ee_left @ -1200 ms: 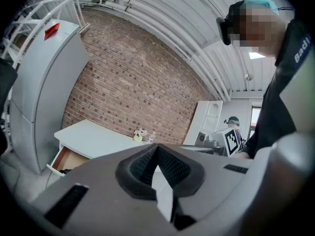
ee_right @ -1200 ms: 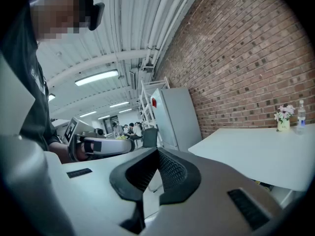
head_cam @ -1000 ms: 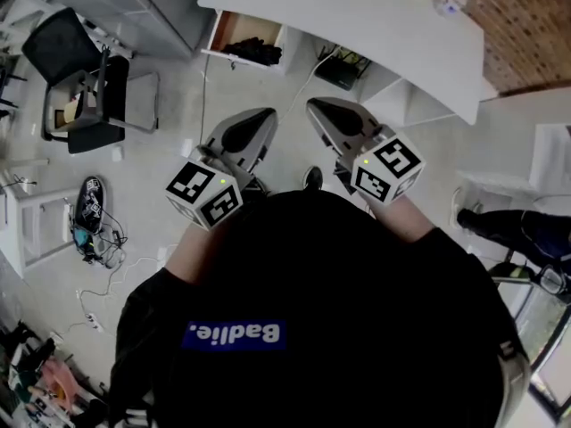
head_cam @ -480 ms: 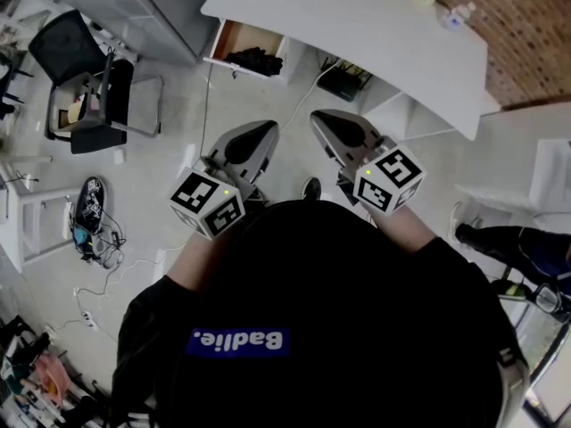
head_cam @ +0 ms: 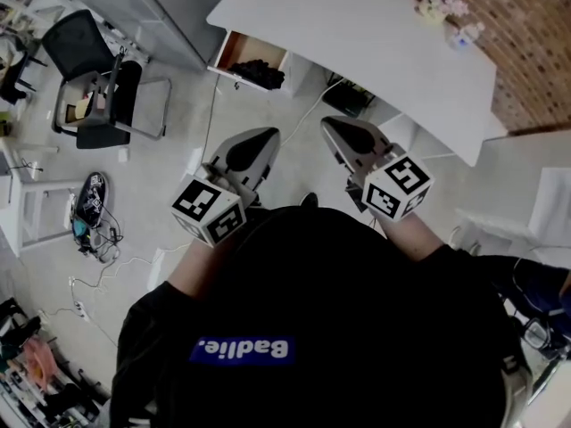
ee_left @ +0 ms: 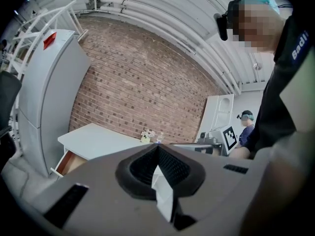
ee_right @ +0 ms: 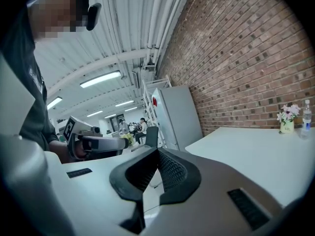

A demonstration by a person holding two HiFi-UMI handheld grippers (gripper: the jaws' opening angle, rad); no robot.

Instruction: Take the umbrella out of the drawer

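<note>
So, head view first.
Left gripper [head_cam: 269, 135]: held out in front of the person's chest, tip aimed at the desk, marker cube at the back end.
Right gripper [head_cam: 327, 124]: just beside the left one, roughly parallel, not touching it.
Desk [head_cam: 357, 25]: white top, ahead of both grippers, well apart from them.
Drawer [head_cam: 230, 50]: pulled open under the desk's left end, wood-coloured inside.
Umbrella [head_cam: 260, 70]: dark bundle lying in the open drawer; neither gripper is near it.
Flowers [head_cam: 441, 1]: small bunch on the desk's far right, w/ a bottle [head_cam: 465, 34] beside.
Chair [head_cam: 96, 87]: black, on the floor to the left, away from the desk.

Left gripper view.
Jaws: pressed together, ribbed pads meeting at the tip, nothing between them.
Ahead: desk w/ the open drawer at lower left, brick wall [ee_left: 142, 92] behind, grey cabinet [ee_left: 49, 92] at left.
Umbrella: can't be made out from this angle.

Right gripper view.
Jaws: together too, holding nothing.
Ahead: desk top at right w/ flowers and bottle at the far edge, brick wall above.
Left side: left gripper in the person's hand.
</note>
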